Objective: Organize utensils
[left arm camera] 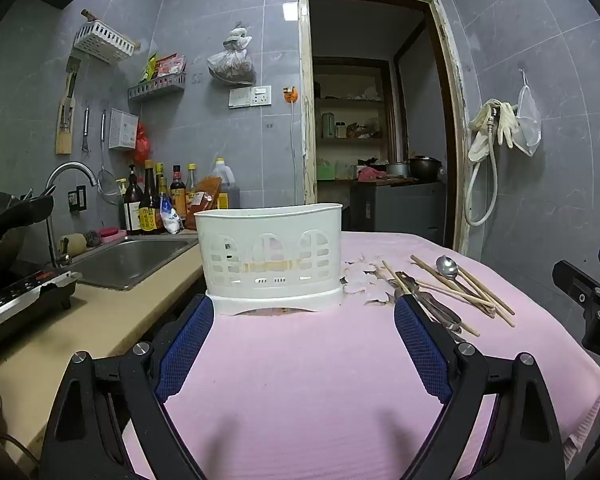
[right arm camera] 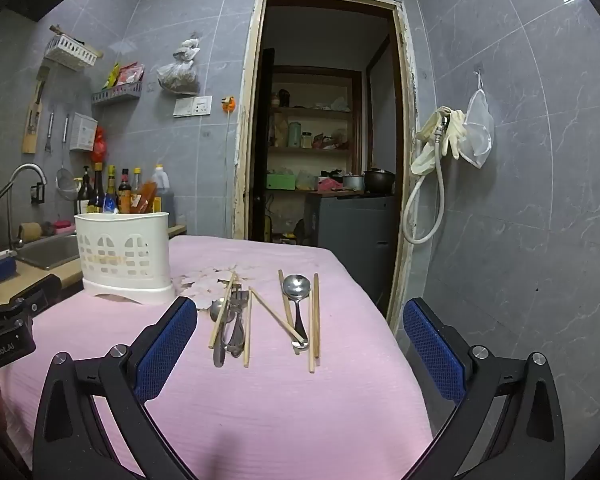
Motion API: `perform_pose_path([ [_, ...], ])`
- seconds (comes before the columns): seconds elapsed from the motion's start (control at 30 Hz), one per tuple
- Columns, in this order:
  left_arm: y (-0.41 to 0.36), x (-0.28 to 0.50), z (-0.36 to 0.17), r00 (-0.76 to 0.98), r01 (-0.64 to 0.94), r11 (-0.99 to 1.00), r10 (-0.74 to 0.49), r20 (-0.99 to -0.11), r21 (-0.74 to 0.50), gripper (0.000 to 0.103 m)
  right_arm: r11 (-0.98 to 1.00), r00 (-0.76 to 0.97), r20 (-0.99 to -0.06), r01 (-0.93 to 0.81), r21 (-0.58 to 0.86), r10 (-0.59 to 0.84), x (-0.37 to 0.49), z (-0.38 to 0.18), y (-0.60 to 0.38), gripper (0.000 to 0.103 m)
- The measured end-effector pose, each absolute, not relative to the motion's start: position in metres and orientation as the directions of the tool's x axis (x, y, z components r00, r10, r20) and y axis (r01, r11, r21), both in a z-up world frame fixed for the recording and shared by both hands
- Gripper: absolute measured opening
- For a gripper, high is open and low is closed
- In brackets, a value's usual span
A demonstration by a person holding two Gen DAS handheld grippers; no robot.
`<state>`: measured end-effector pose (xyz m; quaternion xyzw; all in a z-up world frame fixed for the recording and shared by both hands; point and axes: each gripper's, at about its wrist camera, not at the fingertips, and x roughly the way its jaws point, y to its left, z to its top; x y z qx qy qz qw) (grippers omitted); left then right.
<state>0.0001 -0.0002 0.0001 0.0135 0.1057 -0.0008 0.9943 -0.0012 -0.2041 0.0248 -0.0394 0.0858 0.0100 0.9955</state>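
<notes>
both claws spread wide and empty over the pink cloth (right arm camera: 284, 412) on the table. left claw (left arm camera: 304, 320) faces the white utensil holder (left arm camera: 270, 258), which stands upright at the far left, just beside the sink (left arm camera: 130, 258). right claw (right arm camera: 300, 322) looks down on the utensils lying flat to the right of the holder: a big spoon (right arm camera: 297, 292) with its bowl at the far end and handle running toward us, chopsticks (right arm camera: 315, 316) alongside it with long axes near to far, one crossing diagonally. left of them, a fork (right arm camera: 236, 320) and a smaller spoon (right arm camera: 219, 330) overlap, also lengthwise.
</notes>
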Motion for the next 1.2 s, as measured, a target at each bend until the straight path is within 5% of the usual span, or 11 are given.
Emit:
perform_pose_path([
  [1.2, 0.0040, 0.0036, -0.0031, 0.974, 0.007, 1.000, -0.007, -0.227, -0.002, 0.089, 0.997, 0.984, -0.177, -0.033, -0.076, 0.019, 0.0009, 0.0276, -0.1987, 0.103],
])
